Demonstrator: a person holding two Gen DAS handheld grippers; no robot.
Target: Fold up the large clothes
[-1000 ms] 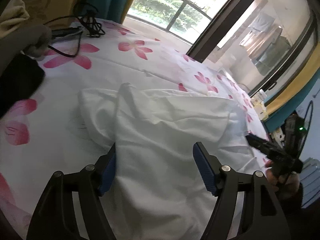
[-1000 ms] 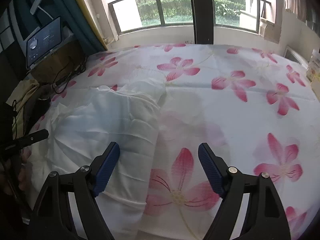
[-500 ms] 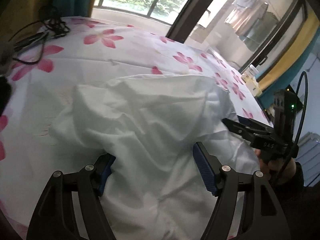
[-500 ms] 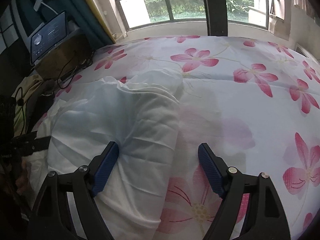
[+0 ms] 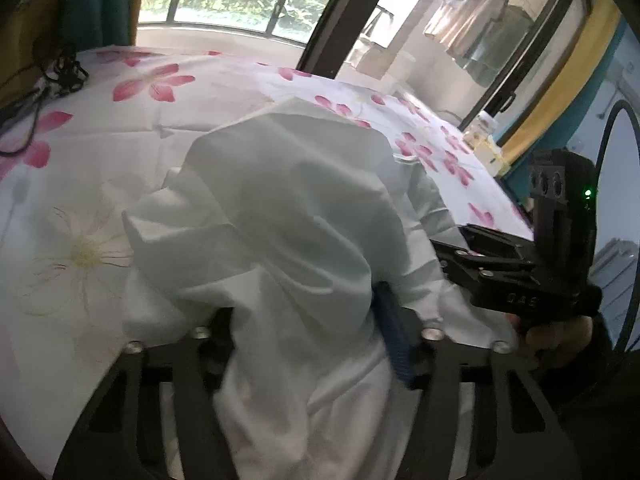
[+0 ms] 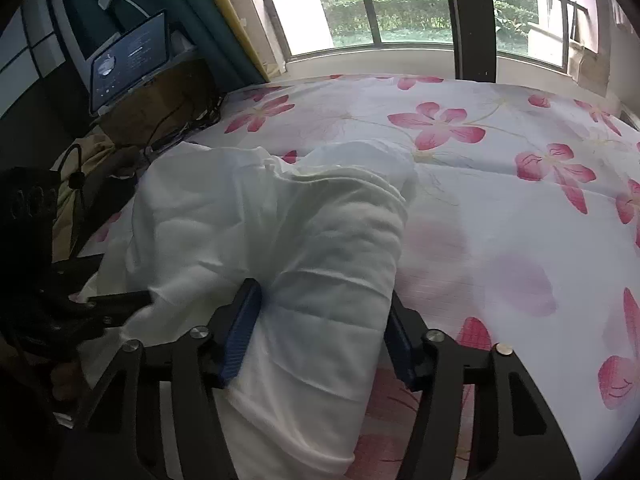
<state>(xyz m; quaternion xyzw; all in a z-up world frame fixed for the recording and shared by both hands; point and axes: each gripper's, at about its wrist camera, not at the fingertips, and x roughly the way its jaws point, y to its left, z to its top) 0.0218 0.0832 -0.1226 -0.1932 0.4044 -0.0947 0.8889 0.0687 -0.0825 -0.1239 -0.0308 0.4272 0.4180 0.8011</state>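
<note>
A large white garment [image 5: 280, 208] lies heaped on the flowered bed sheet [image 5: 120, 140]. My left gripper [image 5: 304, 320] has a bunched fold filling the gap between its blue pads, and its jaws are closing on it. In the right wrist view the garment [image 6: 260, 208] forms a thick roll. My right gripper [image 6: 322, 296] straddles that roll with both pads against the cloth, jaws closing. Each gripper shows in the other's view: the right gripper [image 5: 472, 248] at the garment's right edge, the left gripper [image 6: 120, 300] at its left edge.
A laptop [image 6: 128, 60] stands on a brown box by the bed's far left corner, with black cables [image 5: 52, 76] trailing onto the sheet. Small bottles [image 5: 484, 140] sit past the bed's right edge. A hand [image 5: 556, 328] grips the right tool. Windows run behind the bed.
Both pairs of jaws have narrowed onto the cloth. The garment has been pushed together into a taller heap, and the two grippers have come closer to each other.
</note>
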